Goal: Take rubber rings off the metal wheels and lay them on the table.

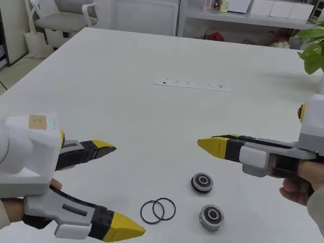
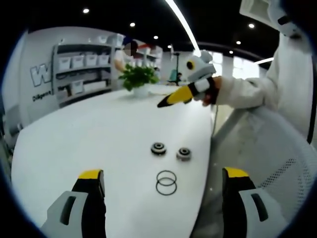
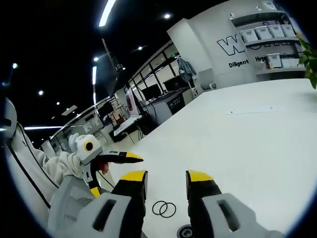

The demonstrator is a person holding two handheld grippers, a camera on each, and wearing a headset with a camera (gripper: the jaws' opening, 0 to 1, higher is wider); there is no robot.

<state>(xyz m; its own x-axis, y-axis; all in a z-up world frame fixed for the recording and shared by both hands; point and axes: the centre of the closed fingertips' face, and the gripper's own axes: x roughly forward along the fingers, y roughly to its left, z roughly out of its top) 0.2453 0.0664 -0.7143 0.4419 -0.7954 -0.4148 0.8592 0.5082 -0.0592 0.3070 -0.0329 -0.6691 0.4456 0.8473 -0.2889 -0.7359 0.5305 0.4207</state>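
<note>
Two rubber rings (image 1: 158, 210) lie overlapping on the white surface (image 1: 152, 116), near its front edge. Just beside them sit the farther metal wheel (image 1: 202, 183) and the nearer metal wheel (image 1: 211, 216).

The left tool (image 1: 115, 187) hovers empty beside the rings with its jaws wide apart. The right tool (image 1: 212, 146) hangs empty above and beyond the wheels, its jaws parted by a narrow gap.

We cannot tell whether either wheel carries another ring, though the farther one's rim looks dark.

We see two risks. A loose wheel may skid or roll if one tool pulls at it before the other pins it. A low sweep by the left tool could also knock the thin rings off the edge.
</note>
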